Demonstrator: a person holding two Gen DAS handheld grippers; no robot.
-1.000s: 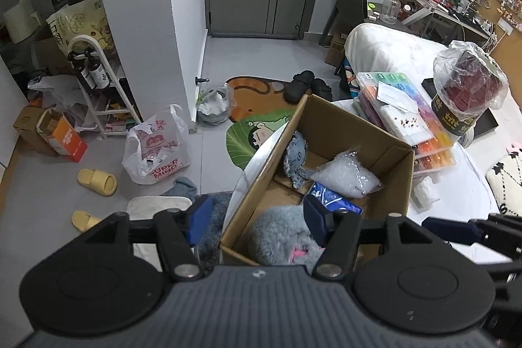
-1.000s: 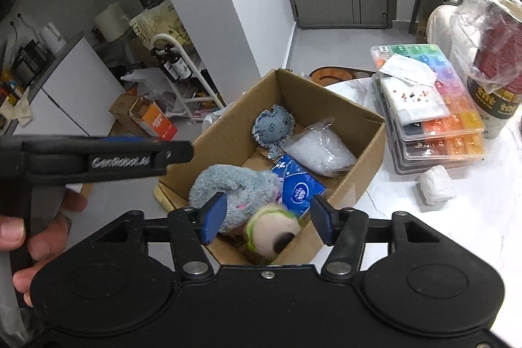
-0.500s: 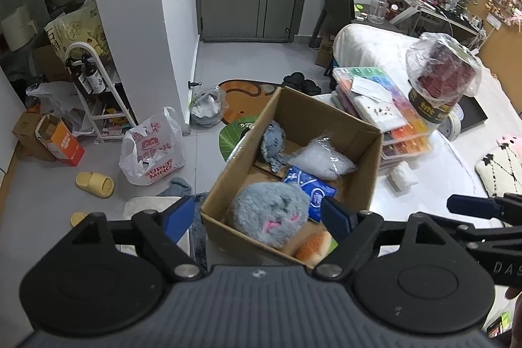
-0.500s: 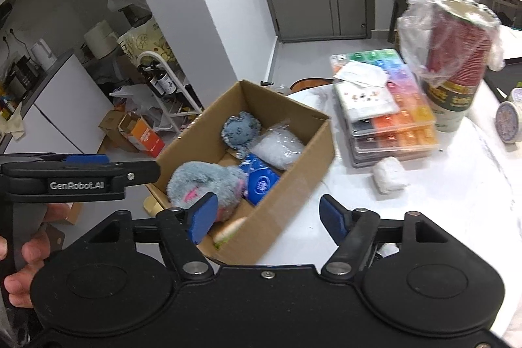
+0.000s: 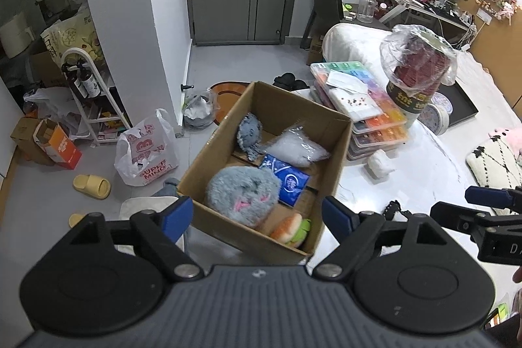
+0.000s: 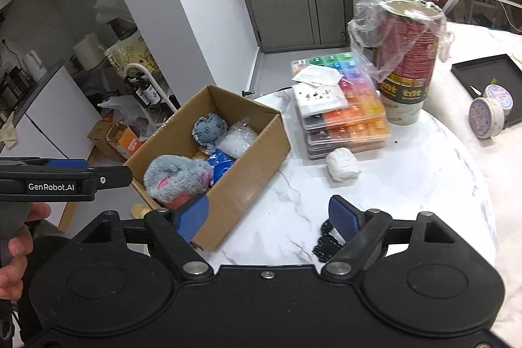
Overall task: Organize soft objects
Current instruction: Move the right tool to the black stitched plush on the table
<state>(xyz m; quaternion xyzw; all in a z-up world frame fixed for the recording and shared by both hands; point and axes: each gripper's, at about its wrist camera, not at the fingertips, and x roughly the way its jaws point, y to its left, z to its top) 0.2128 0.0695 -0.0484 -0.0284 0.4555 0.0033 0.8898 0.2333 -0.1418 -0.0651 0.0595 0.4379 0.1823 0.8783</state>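
- The left gripper point(image 5: 257, 217) stands with its blue pads spread wide and nothing between them; it holds and touches nothing.
- Straight ahead of the left gripper, and below it, sits the open cardboard box point(image 5: 329, 149), at the edge of the white marble table point(image 5: 407, 158).
- Inside the box, nearest the left fingers, lie a grey fluffy plush point(image 5: 243, 193) and, just right of it in the near corner, a burger plush point(image 5: 290, 227). Behind them are a blue tissue pack point(image 5: 288, 180), a clear crinkled bag point(image 5: 295, 149) and a small grey round plush point(image 5: 249, 134) against the far left wall.
- The right gripper point(image 6: 269, 217) is likewise wide open and empty, hovering over the table surface.
- Its left pad point(image 6: 192, 216) overlaps the near corner of the box in the view; whether it touches the cardboard I cannot tell. Beside its right pad lies a small black chain-like item point(image 6: 323, 242).
- Ahead and right of the right gripper are a white wad point(image 6: 342, 165), a stack of coloured bead organisers point(image 6: 345, 119) and a bag-covered paper cup stack point(image 6: 407, 54).
- Compared with a second ago: the right gripper was then over the box with the burger plush between its pads; now that plush lies in the box and the gripper has pulled back and swung right over the table.
- The left gripper has also drawn back and risen, its pads wider apart, so the whole box now shows ahead of it.
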